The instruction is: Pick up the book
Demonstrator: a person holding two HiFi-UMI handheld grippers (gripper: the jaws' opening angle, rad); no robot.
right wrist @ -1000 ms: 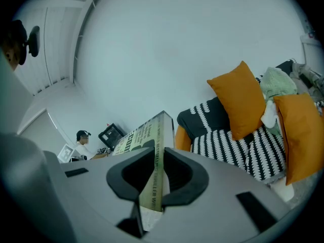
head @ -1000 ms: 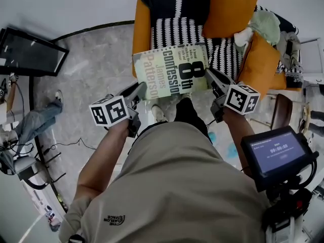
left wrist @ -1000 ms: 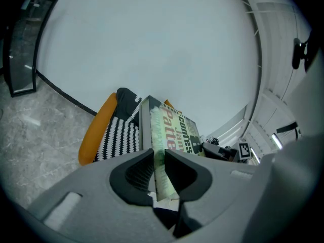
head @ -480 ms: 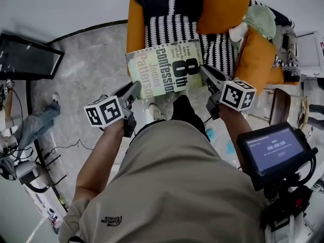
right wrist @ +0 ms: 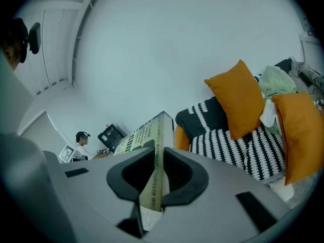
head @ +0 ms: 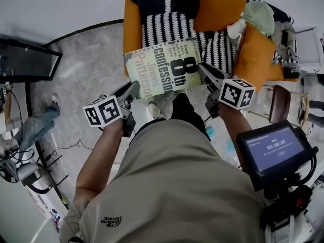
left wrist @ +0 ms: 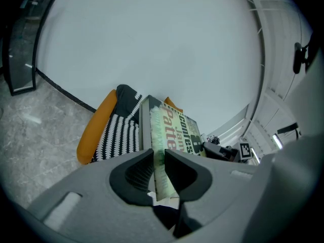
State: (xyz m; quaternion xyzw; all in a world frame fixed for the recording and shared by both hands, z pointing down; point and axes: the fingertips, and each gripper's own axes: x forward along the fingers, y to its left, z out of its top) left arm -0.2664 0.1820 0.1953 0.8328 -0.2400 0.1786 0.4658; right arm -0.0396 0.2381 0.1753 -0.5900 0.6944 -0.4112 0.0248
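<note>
book (head: 164,67) gripped by left tool (head: 134,89) and right tool (head: 204,71) (cover up)

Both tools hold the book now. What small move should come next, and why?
Probably lift it a little, both tools together. The left tool and right tool each clamp an opposite edge of the book, which hangs free of the striped sofa; moving one alone may twist it.

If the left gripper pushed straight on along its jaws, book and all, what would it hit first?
Probably the striped sofa, just beyond the book that the left gripper clamps; depth is unclear.
</note>
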